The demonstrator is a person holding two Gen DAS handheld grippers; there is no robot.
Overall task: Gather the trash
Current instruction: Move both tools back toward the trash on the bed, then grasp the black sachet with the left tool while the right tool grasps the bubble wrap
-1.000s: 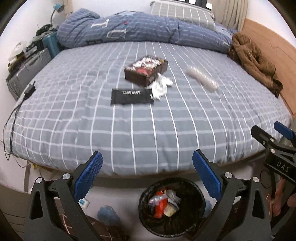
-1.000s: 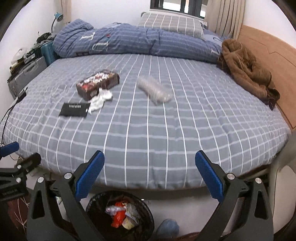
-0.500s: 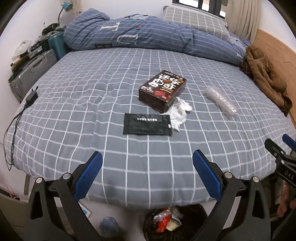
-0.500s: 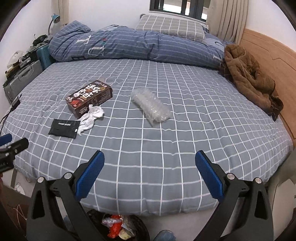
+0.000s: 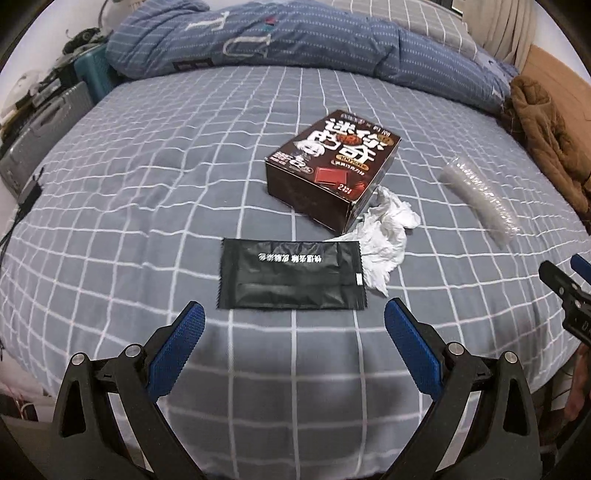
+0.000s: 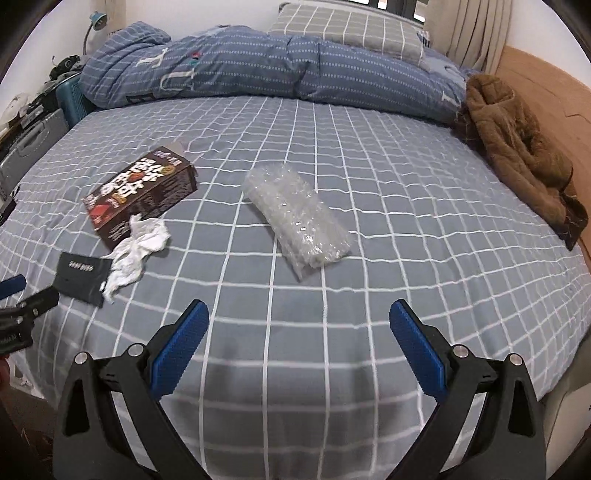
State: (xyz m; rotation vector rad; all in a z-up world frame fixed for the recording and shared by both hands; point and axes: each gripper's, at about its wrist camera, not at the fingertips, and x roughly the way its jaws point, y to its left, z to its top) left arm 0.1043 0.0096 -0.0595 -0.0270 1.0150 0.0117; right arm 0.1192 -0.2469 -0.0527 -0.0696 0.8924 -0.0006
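Observation:
On the grey checked bed lie a black foil wrapper (image 5: 290, 275), a dark brown snack box (image 5: 334, 164), a crumpled white tissue (image 5: 384, 238) and a clear bubble-wrap roll (image 5: 478, 201). My left gripper (image 5: 293, 330) is open and empty, just short of the wrapper. My right gripper (image 6: 299, 332) is open and empty, short of the bubble-wrap roll (image 6: 297, 218). The right wrist view also shows the box (image 6: 142, 194), tissue (image 6: 135, 247) and wrapper (image 6: 79, 273), with the left gripper's fingers (image 6: 22, 302) at its left edge.
A rolled blue duvet (image 6: 258, 70) and pillow (image 6: 347, 26) lie at the bed's far end. A brown coat (image 6: 517, 147) lies by the wooden headboard on the right. Suitcases and clutter (image 5: 37, 118) stand left of the bed.
Both grippers have risen and moved forward over the bed. The black bin with trash has dropped out of view below. The wrapper and bubble wrap are much closer.

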